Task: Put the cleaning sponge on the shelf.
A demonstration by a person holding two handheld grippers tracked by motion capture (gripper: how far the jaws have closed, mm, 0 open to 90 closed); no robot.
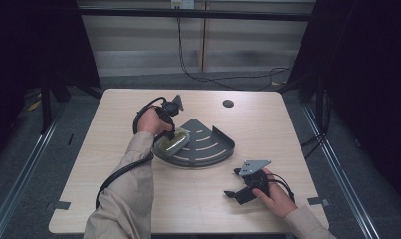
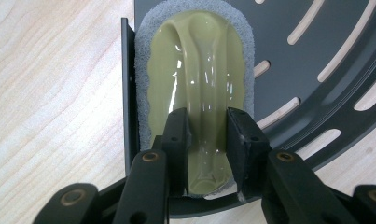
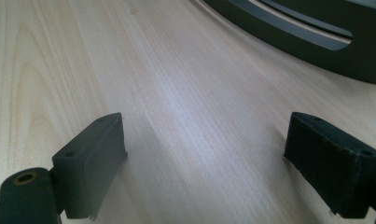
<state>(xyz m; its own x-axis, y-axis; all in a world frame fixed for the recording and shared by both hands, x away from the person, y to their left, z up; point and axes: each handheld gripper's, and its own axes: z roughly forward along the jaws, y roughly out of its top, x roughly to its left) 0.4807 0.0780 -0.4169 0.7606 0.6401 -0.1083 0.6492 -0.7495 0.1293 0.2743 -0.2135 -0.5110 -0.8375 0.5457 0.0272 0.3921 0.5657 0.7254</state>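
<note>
Dark curtains close off both sides of the room, and what lies behind them is too dim to make out; a pale wood desk stands in the middle, with a small round dark hole near its far edge. On the desk sits a dark grey quarter-round rack with slots cut through its floor and a low wall along its edges. In the left gripper view its curved rim runs off the frame at right, so its full outline is cut off there.

A scrubbing sponge, grey foam below with a glossy yellow-green plastic grip on top, lies inside the rack against its straight wall. The left hand-held gripper is clenched on the raised ridge of that grip, one jaw on each side. The near end of the sponge is hidden behind the jaws, and from above the person's hand and the gripper body cover much of it.

The right hand-held gripper rests low over bare desk, near the front right and well apart from the sponge, jaws spread wide with nothing between them. In the right gripper view the rack's outer wall shows blurred at the top corner.
</note>
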